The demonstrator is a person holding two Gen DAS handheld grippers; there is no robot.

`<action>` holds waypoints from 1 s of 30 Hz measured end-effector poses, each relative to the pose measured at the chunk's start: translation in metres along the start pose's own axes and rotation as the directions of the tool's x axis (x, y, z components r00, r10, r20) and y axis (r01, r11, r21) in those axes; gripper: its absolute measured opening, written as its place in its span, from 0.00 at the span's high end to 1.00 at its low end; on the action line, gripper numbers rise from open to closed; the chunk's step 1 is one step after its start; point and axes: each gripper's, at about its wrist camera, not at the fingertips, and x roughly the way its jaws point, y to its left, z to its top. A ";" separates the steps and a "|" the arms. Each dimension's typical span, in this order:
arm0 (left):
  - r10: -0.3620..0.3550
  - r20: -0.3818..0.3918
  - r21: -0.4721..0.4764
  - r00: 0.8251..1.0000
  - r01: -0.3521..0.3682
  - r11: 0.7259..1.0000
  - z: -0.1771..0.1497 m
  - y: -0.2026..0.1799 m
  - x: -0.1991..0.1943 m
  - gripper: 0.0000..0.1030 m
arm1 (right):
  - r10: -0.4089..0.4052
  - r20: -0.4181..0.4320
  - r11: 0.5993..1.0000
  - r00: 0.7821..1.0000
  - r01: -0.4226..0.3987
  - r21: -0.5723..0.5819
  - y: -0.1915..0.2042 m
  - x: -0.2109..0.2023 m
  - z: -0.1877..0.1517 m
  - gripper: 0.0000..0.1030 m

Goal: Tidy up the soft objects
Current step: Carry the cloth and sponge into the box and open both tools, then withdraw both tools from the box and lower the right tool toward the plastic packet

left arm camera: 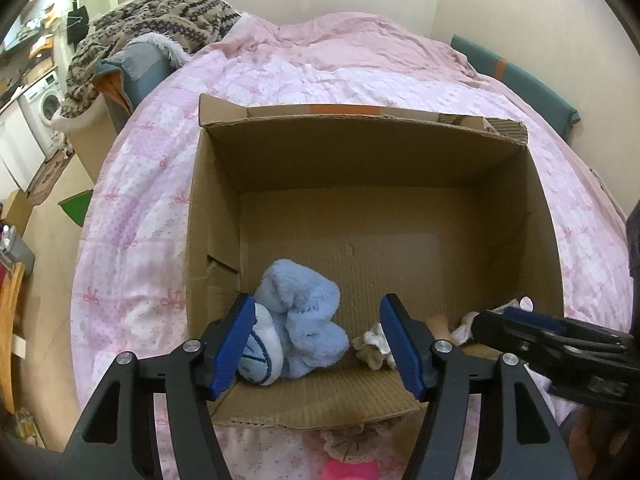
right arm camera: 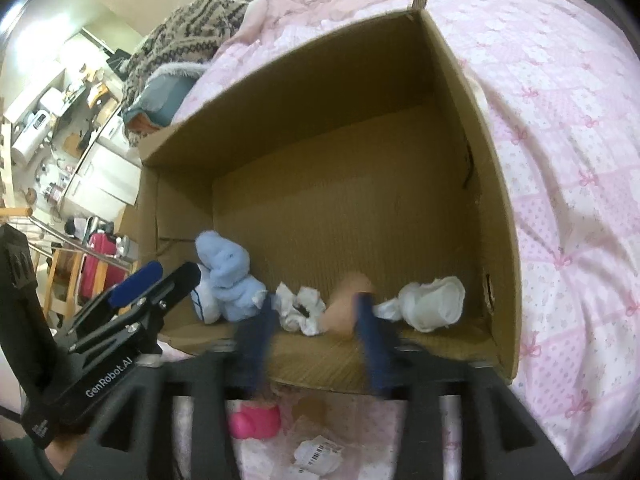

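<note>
Blue pads line the black fingers of the left gripper, which stand parted over the near edge of the cardboard box; a pale blue plush toy sits between them, and the pads do not press on it. Its fur is shaggy and lumpy, with a smooth white patch stitched in dark blue on the near left side. The right gripper, blurred in its own view, also has its fingers spread wide and holds nothing. Just beyond its fingertips, along the near wall of the box, lie a crumpled white sock, a peach-coloured soft thing too blurred to name, and a rolled white cloth bundle at the right. Corrugated ribs mark the floor of the box. It rests on a bed under a pink quilt printed with bows. A bright pink object lies on the quilt just near of the box.
</note>
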 end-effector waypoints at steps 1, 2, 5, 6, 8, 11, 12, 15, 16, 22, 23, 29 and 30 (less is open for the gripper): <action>0.001 0.001 -0.003 1.000 -0.001 1.000 0.000 0.000 -0.001 0.40 | -0.001 0.022 1.000 1.000 0.001 -0.001 0.001 -0.004 0.000 0.27; 0.006 0.003 -0.005 1.000 -0.006 1.000 0.000 0.001 -0.002 0.40 | -0.004 0.044 1.000 0.999 0.004 -0.008 0.003 -0.008 -0.001 0.27; 0.007 0.015 -0.007 1.000 -0.007 1.000 -0.001 0.002 -0.008 0.40 | -0.008 0.069 0.999 0.998 0.010 -0.033 0.007 -0.016 0.001 0.27; 0.006 0.018 -0.006 1.000 -0.006 1.000 -0.001 0.002 -0.010 0.40 | -0.009 0.080 0.999 0.997 0.012 -0.034 0.007 -0.019 0.001 0.27; 0.007 0.023 -0.006 1.000 -0.007 1.000 -0.001 0.002 -0.014 0.40 | -0.015 0.093 0.999 0.996 0.019 -0.038 0.008 -0.024 0.000 0.27; 0.010 0.029 -0.009 1.000 -0.009 1.000 -0.002 0.004 -0.022 0.40 | -0.013 0.104 0.999 0.995 0.017 -0.035 0.006 -0.030 -0.002 0.27; 0.011 0.031 -0.012 0.999 -0.010 1.000 -0.001 0.005 -0.025 0.40 | -0.012 0.106 0.999 0.994 0.016 -0.035 0.006 -0.033 -0.002 0.27; 0.008 0.043 -0.015 0.999 -0.008 1.000 -0.002 0.008 -0.037 0.40 | -0.009 0.116 0.999 0.993 0.014 -0.036 0.006 -0.041 -0.005 0.27; 0.008 0.047 -0.014 0.999 -0.007 1.000 -0.003 0.009 -0.041 0.40 | -0.009 0.120 0.999 0.993 0.013 -0.038 0.006 -0.044 -0.006 0.27; 0.014 0.066 -0.017 0.998 -0.013 1.000 -0.012 0.016 -0.064 0.40 | -0.008 0.133 0.999 0.991 0.013 -0.043 0.008 -0.059 -0.019 0.27; 0.017 0.061 -0.023 0.998 -0.015 1.000 -0.015 0.018 -0.066 0.40 | -0.006 0.132 0.999 0.991 0.012 -0.040 0.008 -0.060 -0.022 0.27; 0.016 0.053 -0.036 0.998 -0.014 0.999 -0.030 0.024 -0.079 0.40 | -0.016 0.130 0.998 0.991 0.023 -0.053 0.012 -0.068 -0.037 0.27; 0.017 0.053 -0.037 0.998 -0.016 0.999 -0.032 0.025 -0.080 0.40 | -0.017 0.129 0.998 0.992 0.024 -0.052 0.012 -0.069 -0.040 0.27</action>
